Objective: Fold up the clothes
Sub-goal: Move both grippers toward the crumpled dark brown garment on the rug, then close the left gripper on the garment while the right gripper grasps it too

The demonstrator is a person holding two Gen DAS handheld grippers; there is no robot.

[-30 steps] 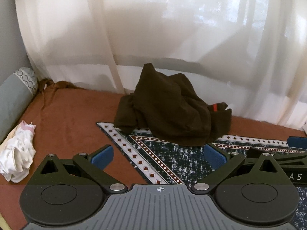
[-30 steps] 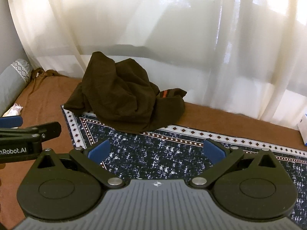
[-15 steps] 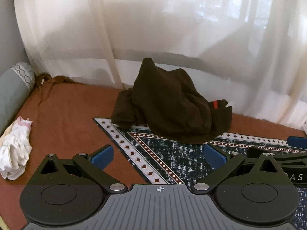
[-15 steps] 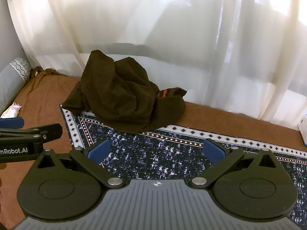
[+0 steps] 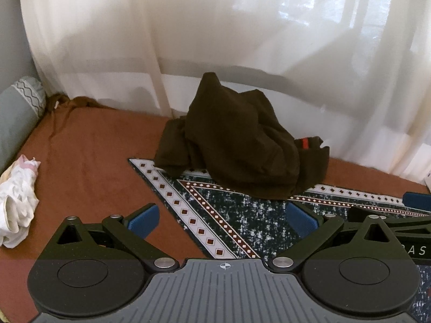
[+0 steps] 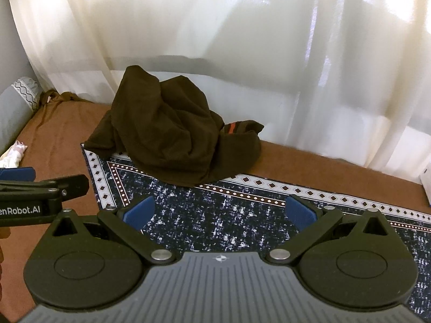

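Observation:
A dark brown garment lies heaped on the far corner of a patterned navy rug, with a small red-striped label showing on its right side. From the right wrist view the same garment sits left of centre, beyond the rug. My left gripper is open, nothing between its blue pads, hovering short of the heap. My right gripper is open too and empty, over the rug. The left gripper's side shows at the left edge of the right wrist view.
A brown bedsheet covers the surface. A crumpled white cloth lies at the left, beside a grey bolster pillow. Sheer white curtains hang close behind the heap. A white box edge sits at the far right.
Both grippers have tilted and risen slightly, so the garment sits a little lower and closer in view. Neither gripper's opening has changed.

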